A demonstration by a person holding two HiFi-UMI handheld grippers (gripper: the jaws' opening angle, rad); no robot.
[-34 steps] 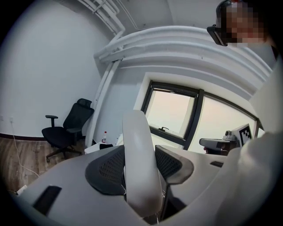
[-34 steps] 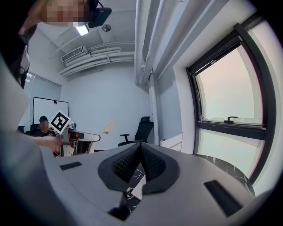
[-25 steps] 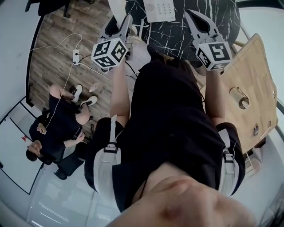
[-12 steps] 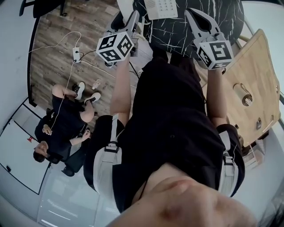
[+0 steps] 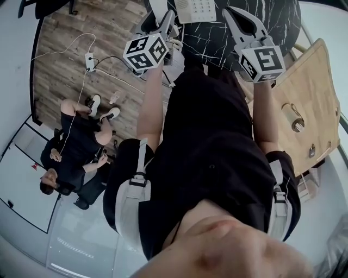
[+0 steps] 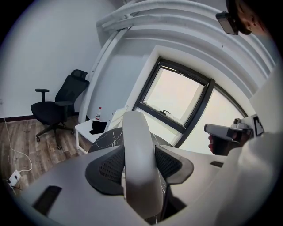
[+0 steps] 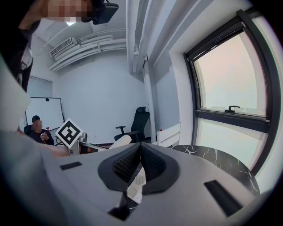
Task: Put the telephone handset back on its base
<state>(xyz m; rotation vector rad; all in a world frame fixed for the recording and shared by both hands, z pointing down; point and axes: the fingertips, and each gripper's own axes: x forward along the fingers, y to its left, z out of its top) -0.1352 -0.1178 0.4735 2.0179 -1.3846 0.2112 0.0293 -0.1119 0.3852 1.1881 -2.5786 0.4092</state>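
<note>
Now the handset (image 6: 138, 132) is held upright in the left hand-held gripper (image 6: 139, 170). The base (image 5: 197, 8) lies just ahead-right, at the table (image 5: 272, 19) edge. The right hand-held gripper (image 7: 140, 150) is clenched, empty.

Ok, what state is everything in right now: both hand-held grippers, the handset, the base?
Left hand-held gripper: shut on the handset.
Right hand-held gripper: shut, holding nothing.
Handset: off its base, clamped upright between the left jaws.
Telephone base: on the black table, keypad up, handset not on it.
</note>
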